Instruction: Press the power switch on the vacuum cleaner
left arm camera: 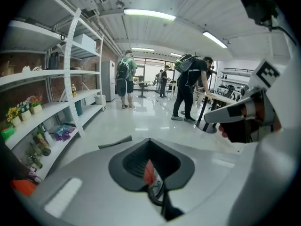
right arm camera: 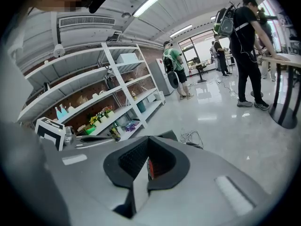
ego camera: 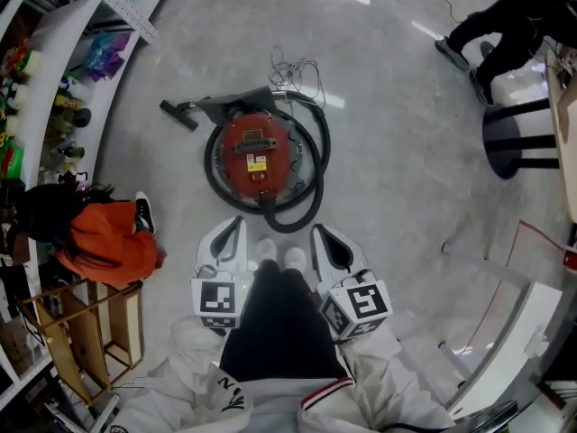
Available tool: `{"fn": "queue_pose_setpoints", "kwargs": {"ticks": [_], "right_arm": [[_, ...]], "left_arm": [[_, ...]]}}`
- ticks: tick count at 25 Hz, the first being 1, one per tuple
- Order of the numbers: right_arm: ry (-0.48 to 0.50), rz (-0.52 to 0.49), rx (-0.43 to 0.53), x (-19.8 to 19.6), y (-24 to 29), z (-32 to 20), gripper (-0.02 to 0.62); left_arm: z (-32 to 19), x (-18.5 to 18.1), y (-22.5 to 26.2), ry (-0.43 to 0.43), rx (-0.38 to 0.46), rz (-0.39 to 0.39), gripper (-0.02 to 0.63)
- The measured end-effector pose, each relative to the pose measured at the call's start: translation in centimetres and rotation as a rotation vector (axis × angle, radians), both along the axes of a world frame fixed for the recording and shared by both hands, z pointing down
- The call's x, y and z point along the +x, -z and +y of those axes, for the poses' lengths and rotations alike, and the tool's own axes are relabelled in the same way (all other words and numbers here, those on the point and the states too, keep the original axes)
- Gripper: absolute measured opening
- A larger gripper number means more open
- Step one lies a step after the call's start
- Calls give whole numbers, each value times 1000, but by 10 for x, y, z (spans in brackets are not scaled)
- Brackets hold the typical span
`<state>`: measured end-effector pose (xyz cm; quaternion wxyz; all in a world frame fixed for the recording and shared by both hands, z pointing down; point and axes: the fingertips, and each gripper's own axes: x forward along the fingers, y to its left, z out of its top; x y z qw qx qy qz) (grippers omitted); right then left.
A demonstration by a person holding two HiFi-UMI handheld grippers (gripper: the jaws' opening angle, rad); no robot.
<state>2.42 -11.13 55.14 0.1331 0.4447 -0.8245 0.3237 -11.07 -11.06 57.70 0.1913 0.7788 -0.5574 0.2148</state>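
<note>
Down low beside dark trousers, left gripper and right gripper held side by side, both claws clenched, seemingly with nothing in them. Just past white shoes, sitting on the grey floor: red vacuum cleaner, well apart from both claws, ringed by its black hose. Farther on, floor nozzle and a loose heap of cord, with shelves curving along the left.

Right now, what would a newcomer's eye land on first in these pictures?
The red vacuum cleaner on the floor, ringed by its black hose, straight ahead. Next, the white left tool and right tool held low beside the legs, and a person in orange at the far left.
</note>
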Motion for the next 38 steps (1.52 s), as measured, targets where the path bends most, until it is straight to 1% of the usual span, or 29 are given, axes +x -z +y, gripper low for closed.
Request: {"fn": "queue_pose_setpoints", "kwargs": {"ticks": [7,10,14,19,25,30,38], "right_arm": [[-2,15,-22,-9,-36,-6,2],[15,13,-17,-15,-53,-11,2],[30,8,-20,-23,-73,-19,2],[58,34,-35,-27,-101,-24,2],[17,41,-53,-16,-116,-32,2],[-45,34,-86,1,-128,-32,2],[-65,36,-105,12,-134,-34,2]], "left_arm": [[-11,4,-52,-37,-40,-27,0],[-17,5,-71,-48,-51,-39,0],[-23,3,-94,-43,-72,-37,0],[-27,3,-125,-48,-107,-56,0],[-29,-1,-157,-61,-145,-88,0],[-34,-4,-179,-73,-174,-122,0],[-44,-4,-205,-91,-207,-178,0]]}}
